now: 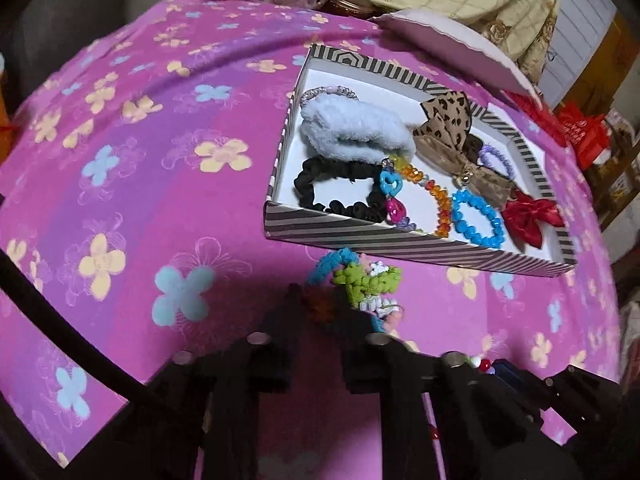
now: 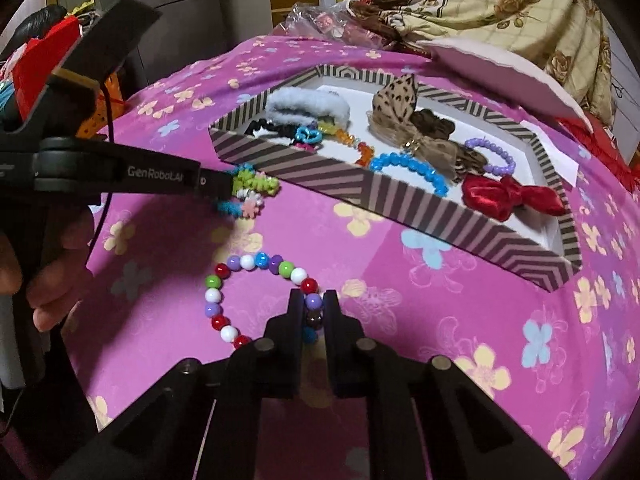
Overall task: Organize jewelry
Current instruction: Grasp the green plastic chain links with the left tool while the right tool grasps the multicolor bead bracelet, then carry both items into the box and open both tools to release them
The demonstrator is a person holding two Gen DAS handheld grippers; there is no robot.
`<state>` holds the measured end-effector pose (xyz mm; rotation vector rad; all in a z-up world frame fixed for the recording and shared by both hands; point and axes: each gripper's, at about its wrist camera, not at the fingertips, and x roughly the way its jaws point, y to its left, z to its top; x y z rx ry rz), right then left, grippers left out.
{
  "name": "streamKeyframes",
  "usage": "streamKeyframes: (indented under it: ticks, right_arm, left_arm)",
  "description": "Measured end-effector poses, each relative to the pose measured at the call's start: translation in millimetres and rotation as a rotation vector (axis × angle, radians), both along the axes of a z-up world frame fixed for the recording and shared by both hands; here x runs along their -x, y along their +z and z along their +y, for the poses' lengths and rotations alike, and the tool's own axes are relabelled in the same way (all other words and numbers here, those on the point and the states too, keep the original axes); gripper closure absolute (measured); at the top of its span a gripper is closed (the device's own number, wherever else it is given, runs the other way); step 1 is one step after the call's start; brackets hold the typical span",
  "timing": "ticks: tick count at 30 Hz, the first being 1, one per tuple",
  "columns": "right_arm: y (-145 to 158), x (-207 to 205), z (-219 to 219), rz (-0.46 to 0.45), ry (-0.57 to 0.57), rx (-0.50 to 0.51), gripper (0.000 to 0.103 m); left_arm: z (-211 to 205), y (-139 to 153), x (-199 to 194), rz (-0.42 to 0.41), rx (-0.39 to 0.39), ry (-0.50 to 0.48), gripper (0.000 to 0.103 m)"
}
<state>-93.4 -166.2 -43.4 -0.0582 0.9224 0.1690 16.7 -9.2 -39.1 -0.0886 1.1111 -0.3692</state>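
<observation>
Magenta cloth (image 2: 400,360) printed with yellow and blue flowers covers the tabletop; behind it lie a cream quilted blanket (image 2: 500,8) with brown roses, a crumpled clear plastic bag (image 2: 316,16) and red packaging at the room's edge.

One shallow cardboard box (image 2: 400,204), octagonal, striped brown and cream outside and white inside, sits on the cloth, uncovered. A pale pink flat panel (image 2: 504,68) with a wavy edge rests beyond it.

Box contents, counted:
- one fluffy white plush band (image 1: 352,132);
- one black ruffled scrunchie (image 1: 340,188);
- one leopard-print fabric bow (image 1: 452,132);
- one red satin bow (image 1: 528,216);
- one bracelet of glossy blue beads (image 1: 476,216);
- one bracelet of small lilac beads (image 2: 492,156);
- one strand of orange faceted beads (image 1: 432,196);
- one blue plastic link chain (image 1: 390,188) with a pink piece;
- one dark brown scrunchie (image 2: 432,122).

Left tongs (image 1: 328,296) are clamped on a crocheted hair tie (image 2: 250,190), green yarn with blue loop and small pink and white flowers, held just outside the box's near wall, above the cloth.

Right tongs (image 2: 313,300) are closed on a bracelet of round glossy beads (image 2: 224,300), red, white, purple, green and blue, whose loop lies on the cloth in front of the box, apart from it.
</observation>
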Motion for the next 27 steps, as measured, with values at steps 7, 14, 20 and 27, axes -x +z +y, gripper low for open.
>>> streamKeyframes:
  ticks: [7,14,20,27]
  right_arm:
    - [37.1,12.4,-10.3,-0.069,-0.006,0.024,0.093]
    - [65.3,19.7,-31.9,-0.109,-0.049,0.030,0.093]
    - [67.1,27.9,-39.3,-0.110,-0.064,0.012,0.093]
    - [60.5,30.0,-40.4,-0.099,-0.061,0.001,0.093]
  left_arm:
    - [15.3,39.3,14.4,-0.063,0.027,-0.041,0.093]
    - [13.9,67.4,26.0,-0.127,0.012,-0.064,0.093]
    - [9.5,33.8,23.2,-0.056,-0.017,-0.025,0.060]
    - [0.6,-3.0,5.6,-0.025,-0.119,0.040,0.060]
